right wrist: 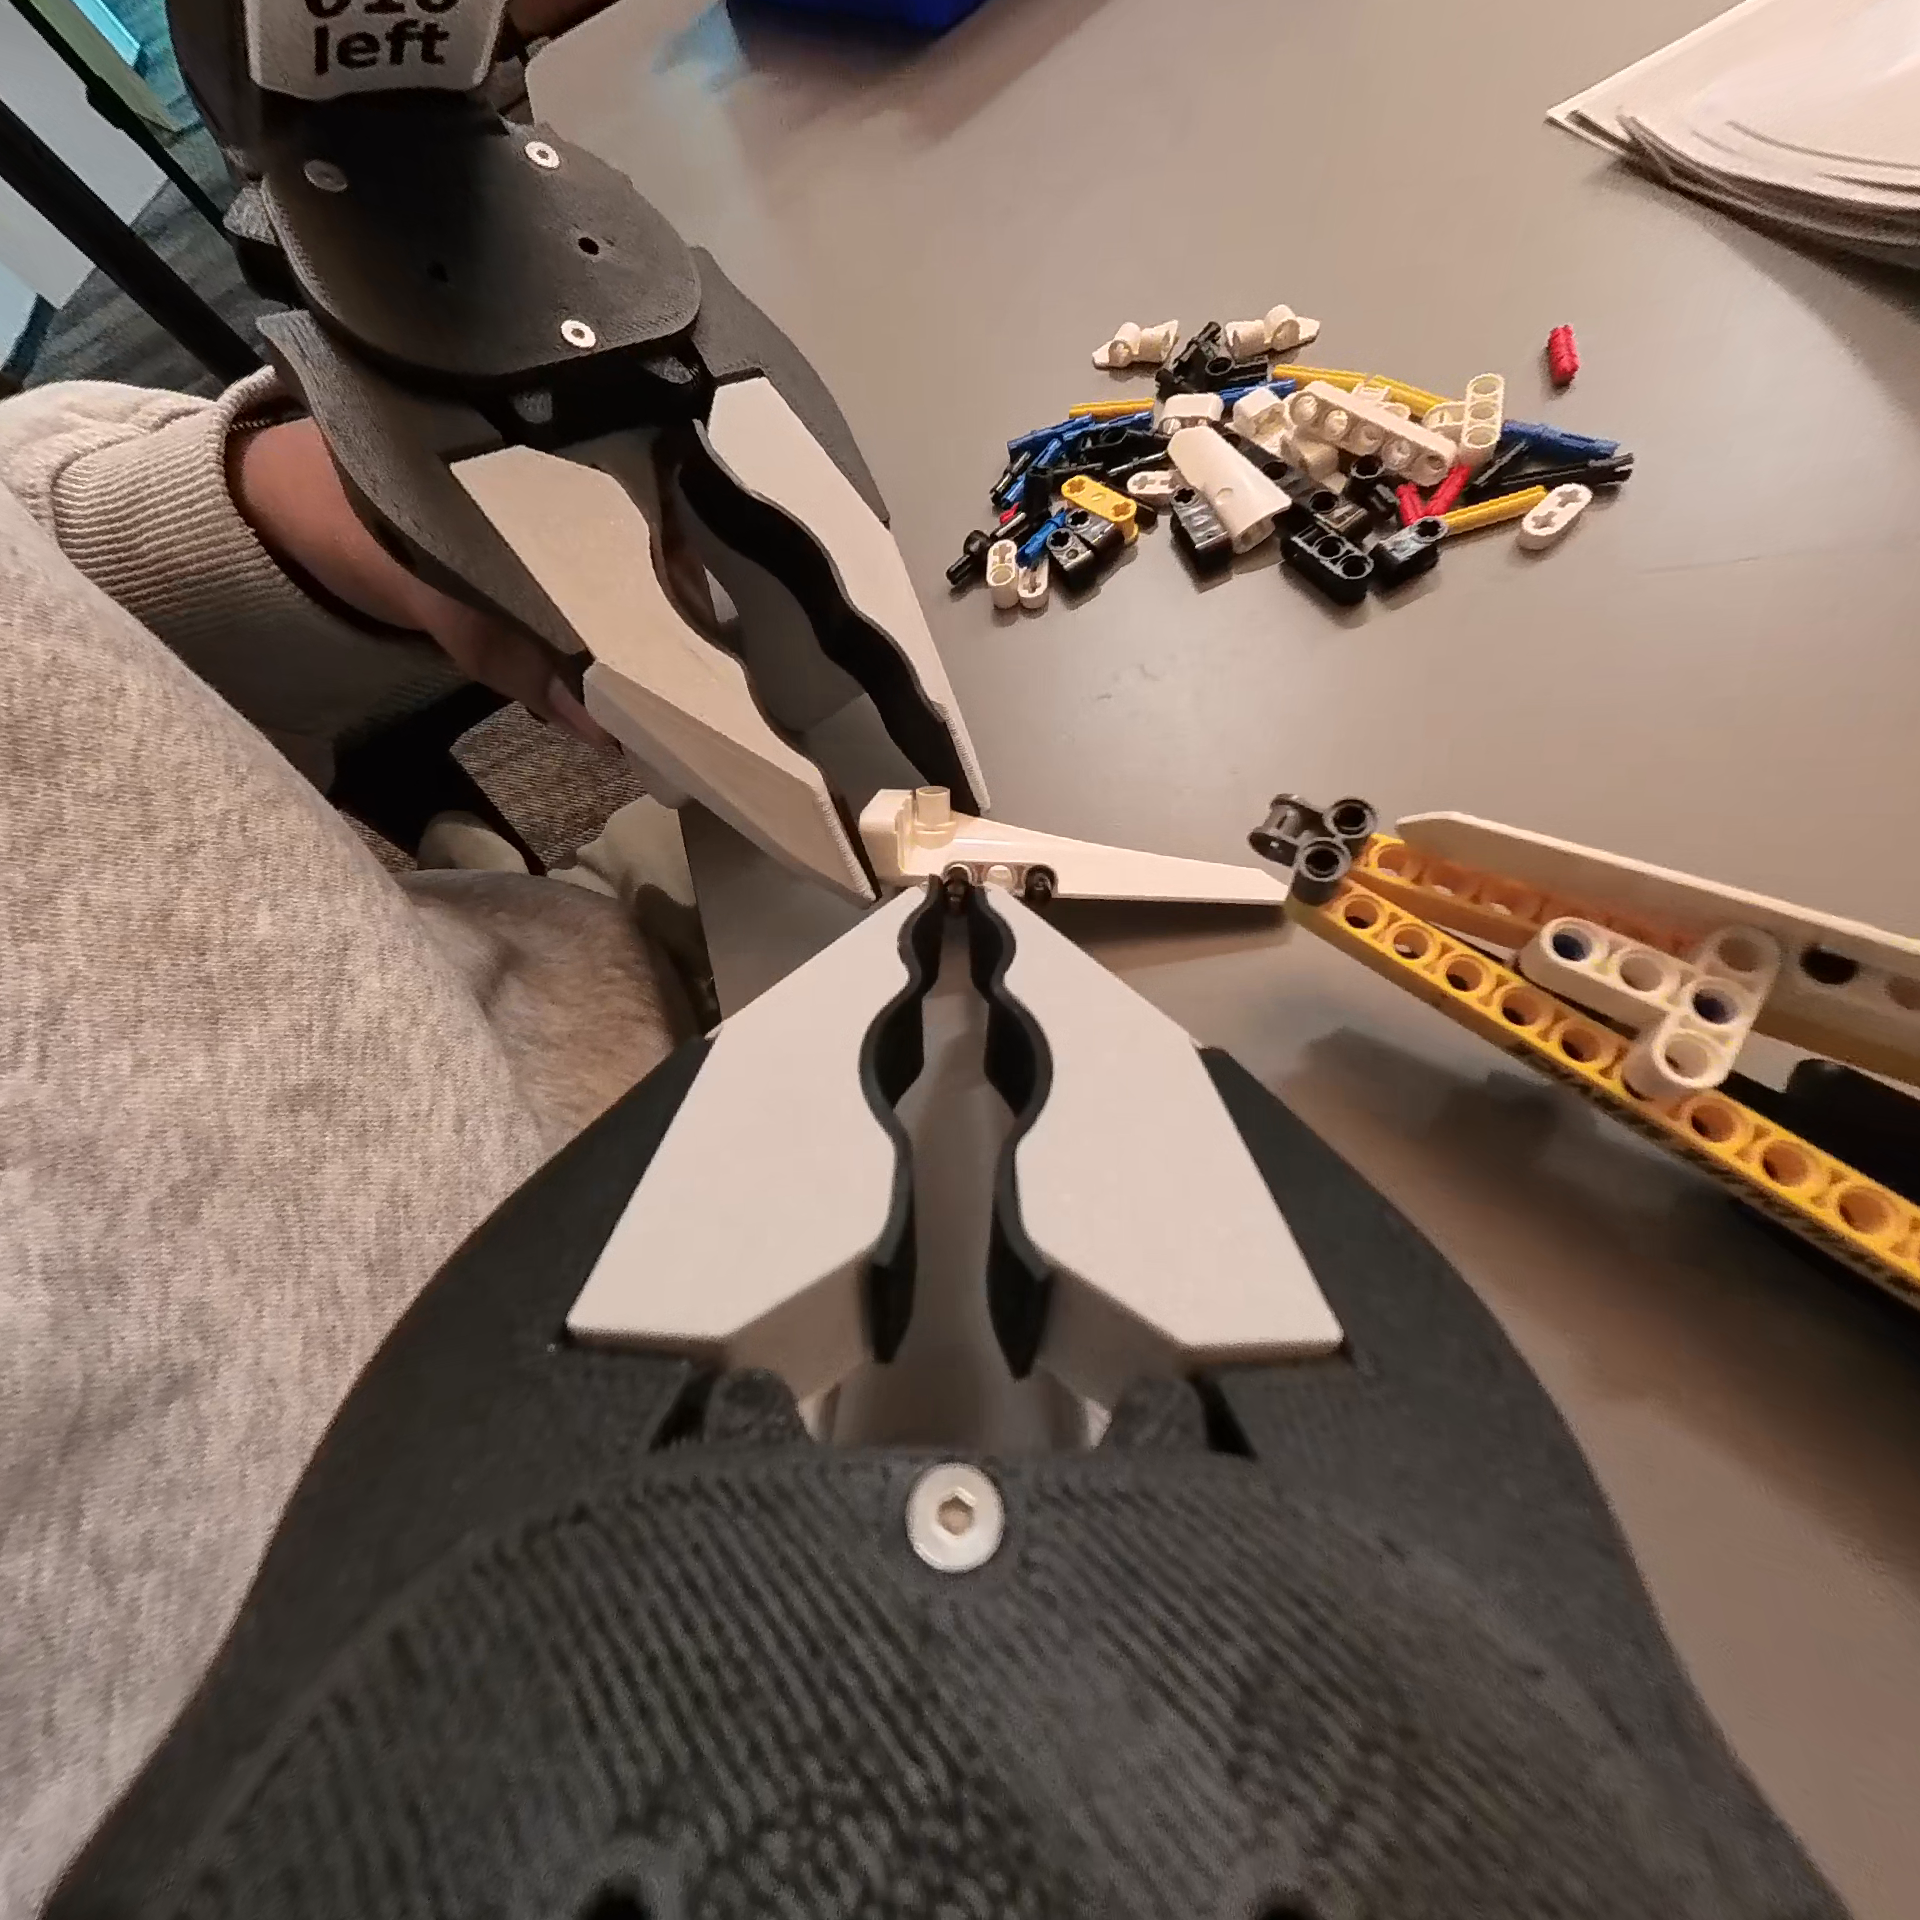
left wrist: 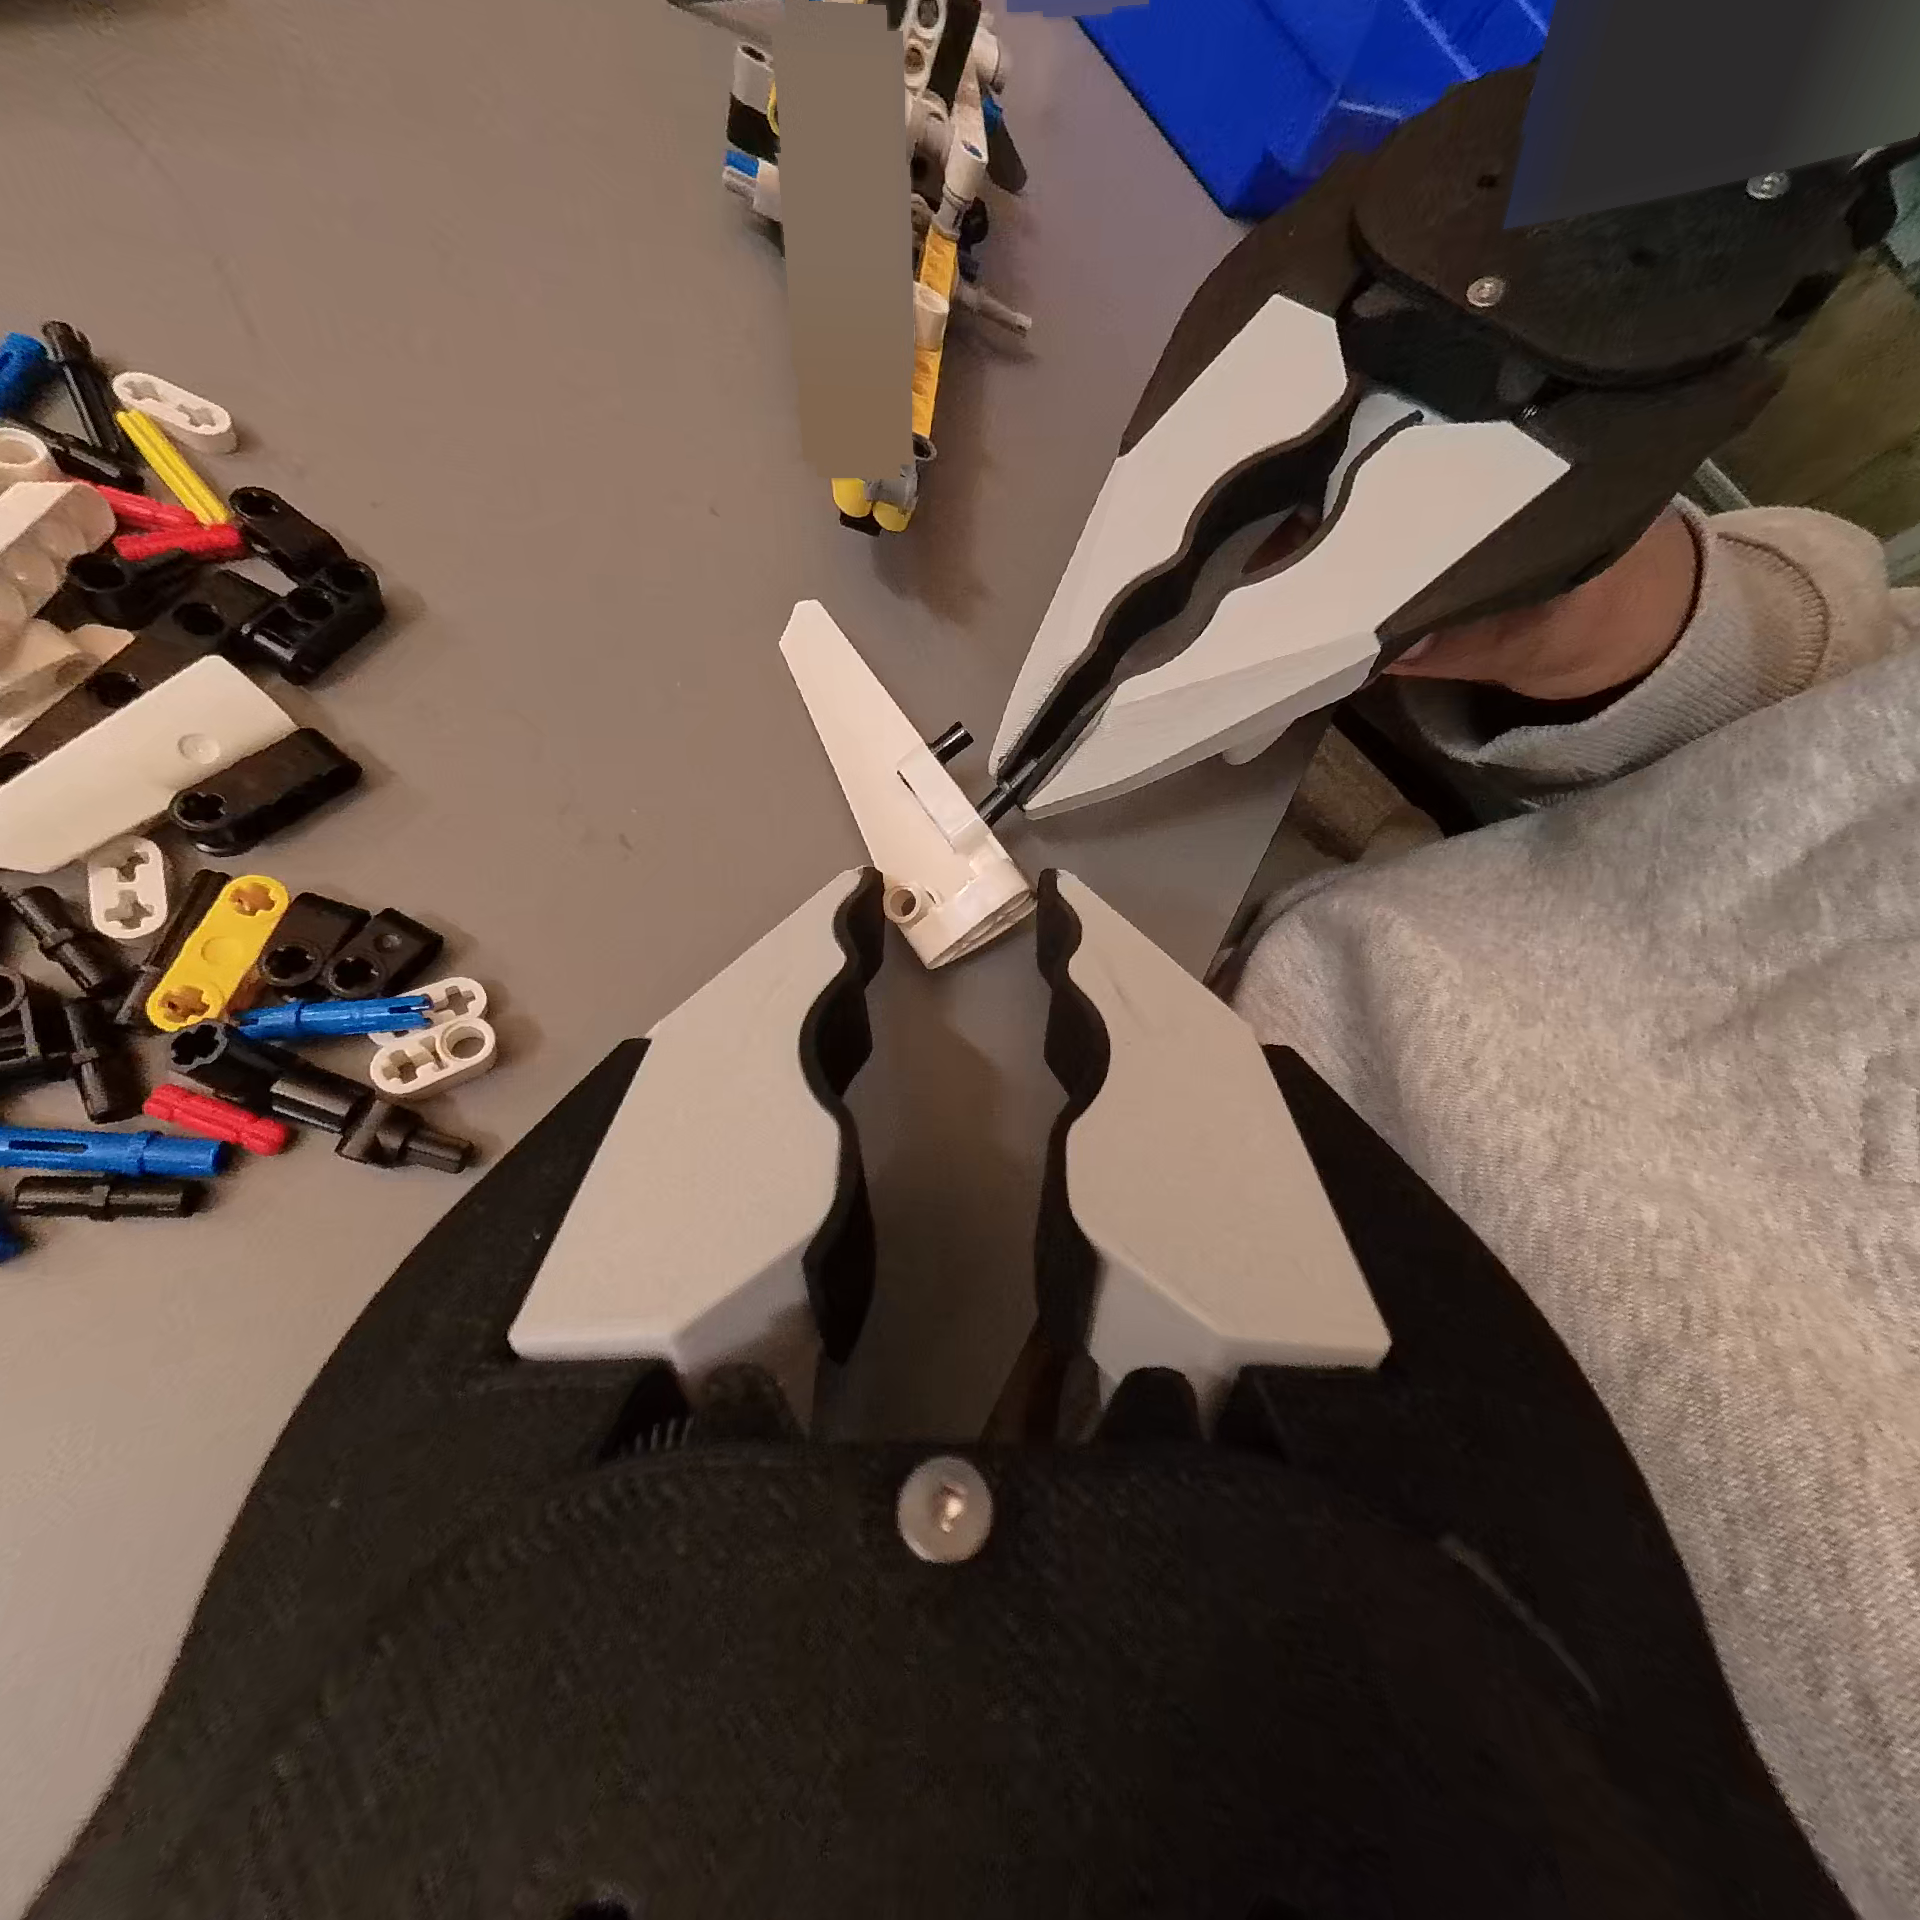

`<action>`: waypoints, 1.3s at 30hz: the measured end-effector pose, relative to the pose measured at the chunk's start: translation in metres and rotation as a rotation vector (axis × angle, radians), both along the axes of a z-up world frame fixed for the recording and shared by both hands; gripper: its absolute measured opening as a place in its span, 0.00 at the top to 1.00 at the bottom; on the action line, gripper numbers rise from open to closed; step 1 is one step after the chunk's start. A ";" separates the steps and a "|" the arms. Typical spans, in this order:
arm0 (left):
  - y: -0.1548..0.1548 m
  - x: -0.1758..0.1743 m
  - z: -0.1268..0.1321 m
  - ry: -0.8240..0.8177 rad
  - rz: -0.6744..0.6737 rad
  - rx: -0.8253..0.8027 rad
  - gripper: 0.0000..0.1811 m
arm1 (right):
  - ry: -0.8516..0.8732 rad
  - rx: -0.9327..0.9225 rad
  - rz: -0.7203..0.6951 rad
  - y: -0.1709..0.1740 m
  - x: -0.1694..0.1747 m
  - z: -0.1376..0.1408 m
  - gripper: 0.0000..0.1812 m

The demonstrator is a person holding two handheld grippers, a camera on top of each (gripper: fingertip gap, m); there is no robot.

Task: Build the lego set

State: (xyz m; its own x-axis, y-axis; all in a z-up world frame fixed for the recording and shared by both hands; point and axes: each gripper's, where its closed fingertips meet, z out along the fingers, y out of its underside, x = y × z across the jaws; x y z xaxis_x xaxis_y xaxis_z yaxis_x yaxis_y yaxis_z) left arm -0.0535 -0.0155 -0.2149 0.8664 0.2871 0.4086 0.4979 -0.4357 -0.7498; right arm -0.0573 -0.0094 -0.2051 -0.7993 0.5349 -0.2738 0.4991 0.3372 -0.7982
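A white tapered panel [left wrist: 862,727] is held just above the grey table; it also shows in the right wrist view [right wrist: 1122,868]. My left gripper [left wrist: 956,894] is shut on its thick end, also seen in the right wrist view [right wrist: 920,842]. My right gripper [right wrist: 956,909] is shut on a thin black pin [right wrist: 954,885], whose tip touches a hole in the panel's side. In the left wrist view the right gripper [left wrist: 1013,784] comes in from the upper right with the pin [left wrist: 992,798]. A second black pin [left wrist: 951,740] sticks out of the panel.
A partly built yellow and white model [right wrist: 1558,987] lies right of the panel; it also shows in the left wrist view [left wrist: 935,260]. A pile of loose parts [right wrist: 1299,468] sits farther back. A blue bin [left wrist: 1299,83] and papers [right wrist: 1766,135] are at the table's far side. The table edge and a grey-clad person [left wrist: 1558,1143] are close. The grippers are tip to tip, or close to it.
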 end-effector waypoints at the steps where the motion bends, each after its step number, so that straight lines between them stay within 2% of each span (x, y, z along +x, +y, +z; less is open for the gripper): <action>1: 0.000 0.000 0.000 -0.001 0.001 0.001 0.85 | -0.002 -0.002 -0.001 0.000 0.000 0.000 0.99; 13: 0.003 -0.001 0.003 -0.082 0.022 0.043 0.84 | -0.092 -0.102 -0.082 0.003 -0.004 0.004 0.99; 22: 0.004 -0.002 0.003 -0.111 0.033 0.050 0.84 | -0.080 -0.106 -0.113 0.004 -0.007 0.005 0.99; 39: 0.004 -0.003 0.000 0.013 0.053 0.000 0.84 | -0.081 -0.081 -0.119 0.005 -0.006 0.002 0.99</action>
State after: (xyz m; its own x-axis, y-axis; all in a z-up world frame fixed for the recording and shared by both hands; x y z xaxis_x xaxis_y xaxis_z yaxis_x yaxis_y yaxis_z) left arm -0.0569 -0.0110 -0.2147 0.8551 0.3327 0.3977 0.5108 -0.4093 -0.7560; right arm -0.0634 -0.0043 -0.2027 -0.7053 0.5980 -0.3809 0.5953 0.2077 -0.7762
